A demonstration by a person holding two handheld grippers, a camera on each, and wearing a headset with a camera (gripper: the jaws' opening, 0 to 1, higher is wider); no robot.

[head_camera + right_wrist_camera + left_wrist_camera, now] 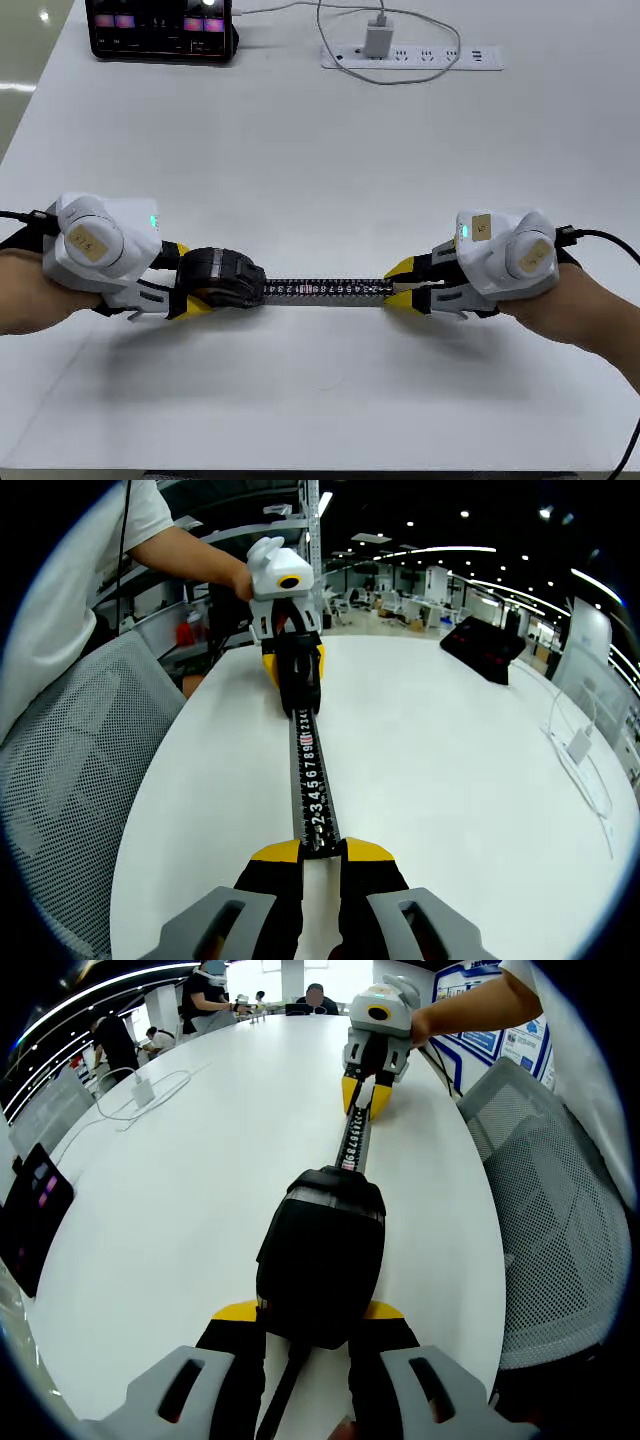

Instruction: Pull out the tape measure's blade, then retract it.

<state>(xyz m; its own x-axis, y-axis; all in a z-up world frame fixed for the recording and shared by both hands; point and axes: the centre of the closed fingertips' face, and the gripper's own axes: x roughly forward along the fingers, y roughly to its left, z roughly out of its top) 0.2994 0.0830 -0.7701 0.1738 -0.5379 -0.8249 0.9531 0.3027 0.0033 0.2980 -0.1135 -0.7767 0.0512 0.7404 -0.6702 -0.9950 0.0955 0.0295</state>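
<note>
We work at a broad white surface [320, 160] with a rounded edge, matte and evenly lit. At its far side in the head view a dark tablet [160, 27] stands with its screen lit. Near it lies a white power strip [412, 57] with a charger [378, 40] plugged in, and a white cable [345, 35] loops around the strip.

The black tape measure [228, 277] sits at the near part of the surface, to our left. The left tongs [190, 280] are closed on its body, one yellow tip on each side. From the case the blade [325, 289] stretches straight to our right, its numbers facing up. It runs low along the surface, and we cannot tell whether it touches. The right tongs [402, 285] are pinched narrow on the blade's free end.

The room around us is a large open hall. The right gripper view shows a dark ceiling with rows of ceiling lights [450, 550] and distant desks. A grey mesh chair [560, 1210] stands just beside the surface's edge at our side. In the left gripper view several people [120, 1040] sit or stand beyond the far end of the surface, under bright windows.
</note>
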